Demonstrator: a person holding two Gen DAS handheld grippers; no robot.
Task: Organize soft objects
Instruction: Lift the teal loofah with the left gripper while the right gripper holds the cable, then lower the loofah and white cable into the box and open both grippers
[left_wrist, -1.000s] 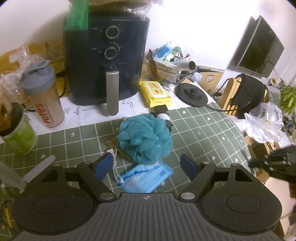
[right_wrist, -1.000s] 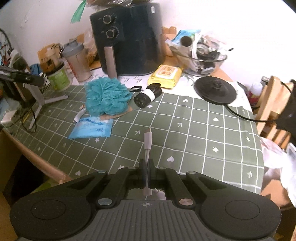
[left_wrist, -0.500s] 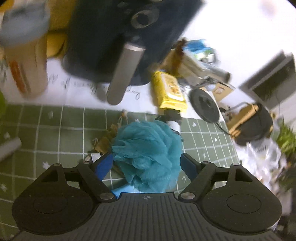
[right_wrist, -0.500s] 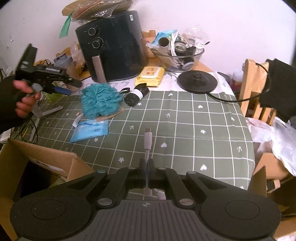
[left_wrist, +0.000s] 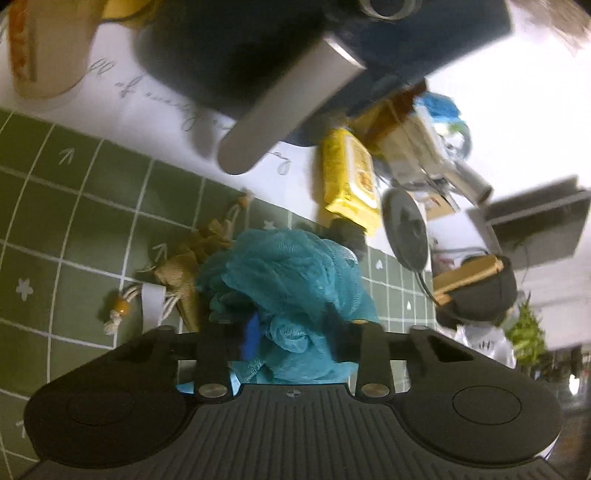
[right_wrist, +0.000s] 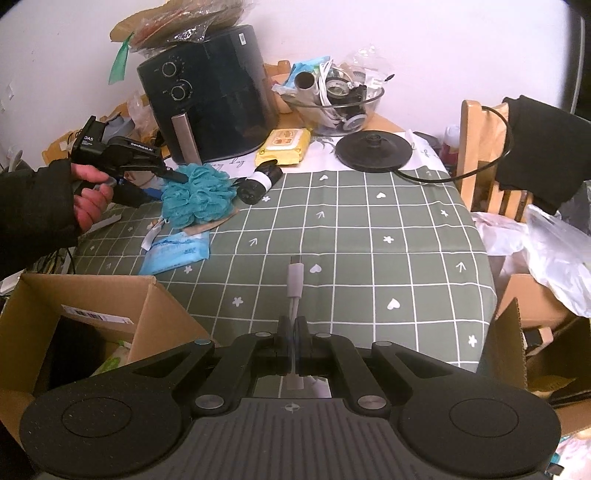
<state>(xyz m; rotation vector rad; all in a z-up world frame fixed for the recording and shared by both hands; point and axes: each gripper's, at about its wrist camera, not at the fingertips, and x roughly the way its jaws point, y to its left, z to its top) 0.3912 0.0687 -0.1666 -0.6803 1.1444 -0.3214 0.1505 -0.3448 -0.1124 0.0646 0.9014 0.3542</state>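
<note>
A black air fryer (right_wrist: 210, 99) stands at the far side of the bench (right_wrist: 369, 229), its grey handle (left_wrist: 291, 110) hanging right over my left view. To its right lie a yellow wipes pack (right_wrist: 285, 146), a glass bowl (right_wrist: 332, 107) full of cables and odds, and a round black kettle base (right_wrist: 373, 149) with its cord trailing right. A black cylinder with a white band (right_wrist: 260, 181) lies just right of the teal bath sponge (right_wrist: 199, 195). The sponge sits on a tan drawstring pouch (left_wrist: 181, 273), and a blue tissue pack (right_wrist: 177, 253) lies just on its near side. An open cardboard box (right_wrist: 92, 314) stands off the near left edge of the bench.

My left claw (left_wrist: 291, 336) is narrowed around the teal bath sponge, with the mesh bunched between the fingers; one blue pad (left_wrist: 251, 334) presses into it. From the right view, the person's hand (right_wrist: 90, 195) holds that claw at the sponge's left side, and the sponge appears to rest on the bench. My right claw (right_wrist: 294, 345) is clamped on a white cable adapter (right_wrist: 295, 284), which sticks out forward above the near middle of the bench.

The bench wears a green cloth with a white grid, hearts and arrows, and a white strip with script at the far edge. A wooden chair (right_wrist: 484, 155) draped with black fabric stands at the right, with white plastic bags (right_wrist: 546, 251) nearer. The wall behind is plain white.
</note>
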